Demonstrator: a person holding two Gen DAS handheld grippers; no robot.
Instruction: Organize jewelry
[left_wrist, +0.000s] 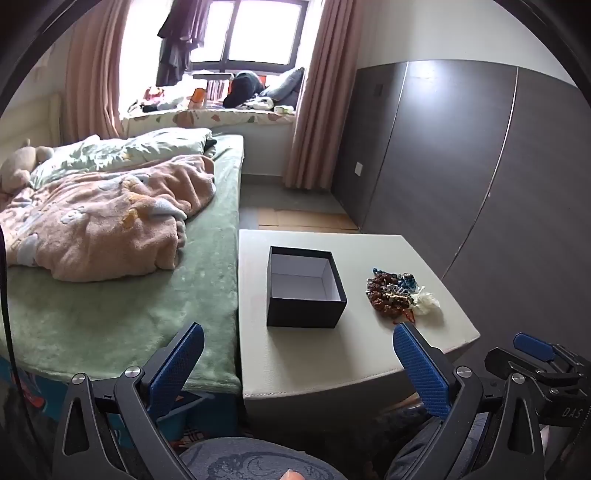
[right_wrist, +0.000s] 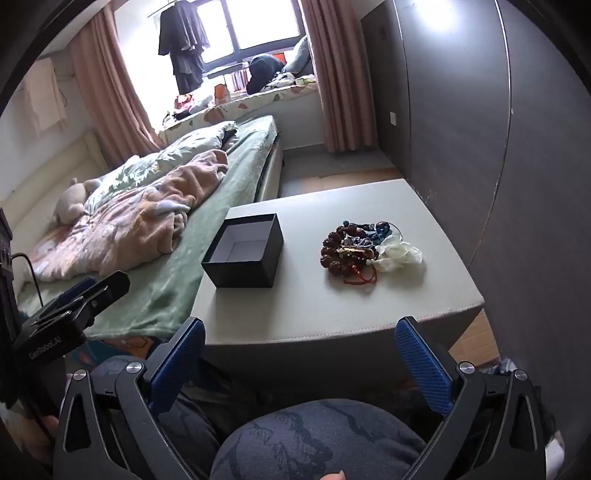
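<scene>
While both tongs, left tongs (left_wrist: 298, 363) and right tongs (right_wrist: 300, 354), hang apart and empty, the open box (right_wrist: 243, 251) waits beside the jewelry heap (right_wrist: 364, 249) on the worktop (right_wrist: 332, 317), likely to receive it.

A bed (left_wrist: 122, 306) with a green sheet sits on the left. A fluffy pink blanket (left_wrist: 110, 221) lies on it, with what may be a soft toy (right_wrist: 72, 205) beside it. Pink curtains (left_wrist: 314, 110) hang far away by the bright window (left_wrist: 255, 29).
</scene>
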